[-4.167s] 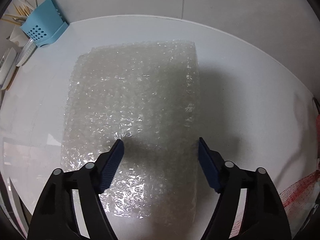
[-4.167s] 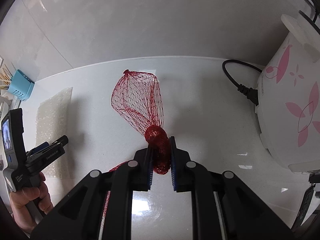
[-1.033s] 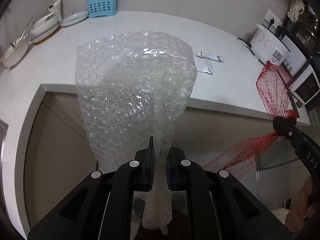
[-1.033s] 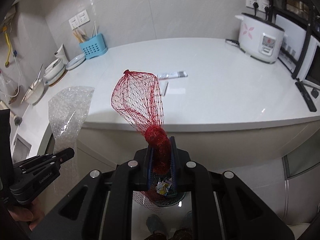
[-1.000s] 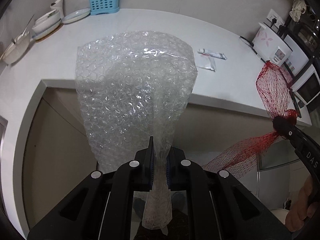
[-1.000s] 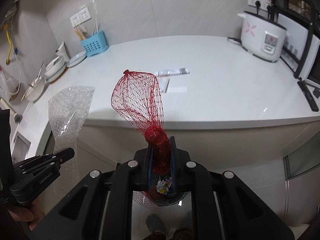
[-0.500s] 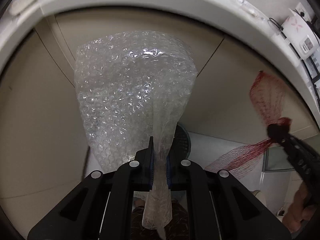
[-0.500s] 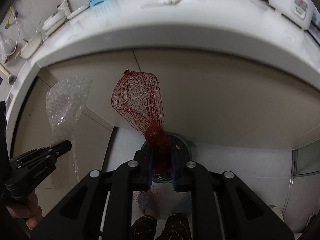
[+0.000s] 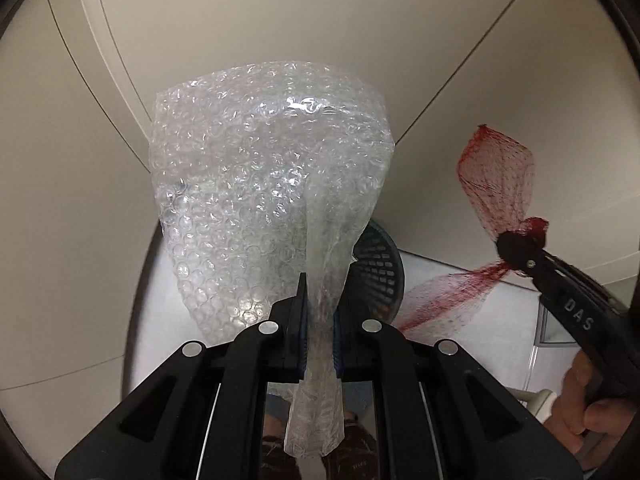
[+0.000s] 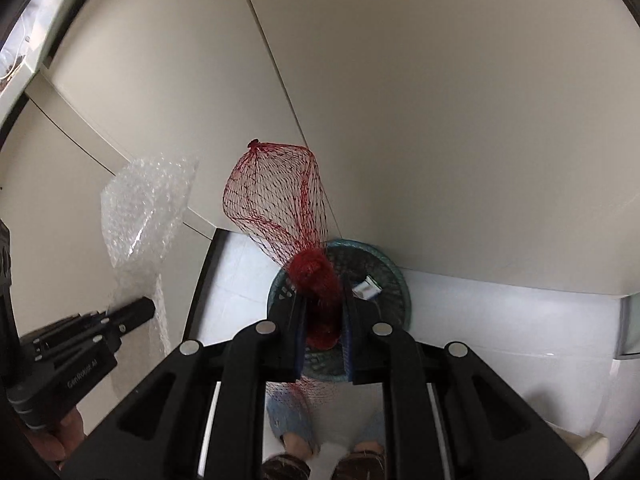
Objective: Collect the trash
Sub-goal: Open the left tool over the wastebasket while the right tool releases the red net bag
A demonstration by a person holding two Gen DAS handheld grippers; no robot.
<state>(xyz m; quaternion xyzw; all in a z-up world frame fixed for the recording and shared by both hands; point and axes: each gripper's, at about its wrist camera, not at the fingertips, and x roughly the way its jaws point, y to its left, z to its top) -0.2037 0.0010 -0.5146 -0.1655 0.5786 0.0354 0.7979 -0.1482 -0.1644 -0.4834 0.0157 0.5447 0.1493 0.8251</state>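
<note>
My left gripper (image 9: 319, 312) is shut on a clear sheet of bubble wrap (image 9: 264, 184), which fans out ahead of the fingers and trails below them. My right gripper (image 10: 323, 312) is shut on the bunched neck of a red mesh net bag (image 10: 276, 196); the bag's loose end stands up past the fingertips. Below both grippers a dark green mesh wastebasket (image 10: 394, 280) stands on the floor with some scraps inside. In the left wrist view the right gripper (image 9: 520, 252) with the red net (image 9: 498, 178) hangs to the right of the basket (image 9: 378, 268).
Beige cabinet doors (image 10: 460, 120) rise just behind the basket. The white floor (image 10: 500, 312) stretches to the right. A person's feet in sandals (image 10: 288, 432) stand right under the grippers, and a hand (image 9: 584, 412) holds the right gripper's handle.
Both grippers have dropped from above the countertop to well below its edge, in front of the cabinet doors. The countertop has left view and the wastebasket has grown larger. Both grips are unchanged.
</note>
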